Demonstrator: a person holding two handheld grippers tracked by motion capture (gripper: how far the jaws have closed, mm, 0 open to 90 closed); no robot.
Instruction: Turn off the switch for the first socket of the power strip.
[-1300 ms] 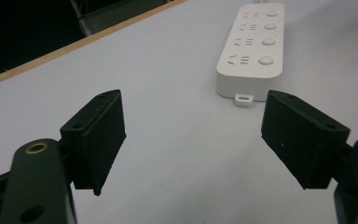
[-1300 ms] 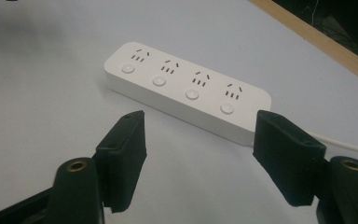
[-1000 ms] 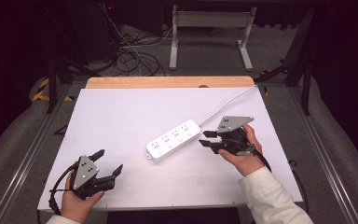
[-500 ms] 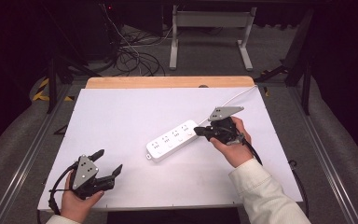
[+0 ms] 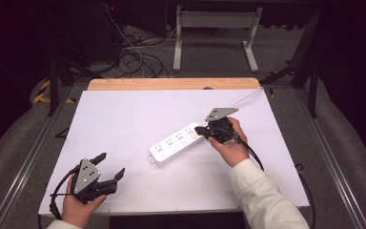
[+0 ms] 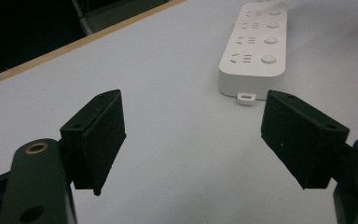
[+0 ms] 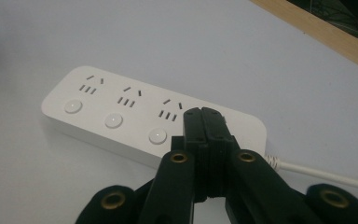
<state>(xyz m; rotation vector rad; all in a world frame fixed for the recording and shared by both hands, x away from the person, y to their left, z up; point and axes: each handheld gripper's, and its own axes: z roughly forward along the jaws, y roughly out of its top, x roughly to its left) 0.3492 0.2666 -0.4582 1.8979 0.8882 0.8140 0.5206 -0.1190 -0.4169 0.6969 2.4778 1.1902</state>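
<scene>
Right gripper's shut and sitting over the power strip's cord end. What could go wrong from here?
1. The right gripper has its jaws shut over the cord end of the power strip. Pressing down may miss the button and land on the socket slots beside it.
2. The strip lies loose on the table and the open left gripper is far from it, so a sideways push could slide or turn it.
3. The cord runs right beside the gripper and could snag.
</scene>
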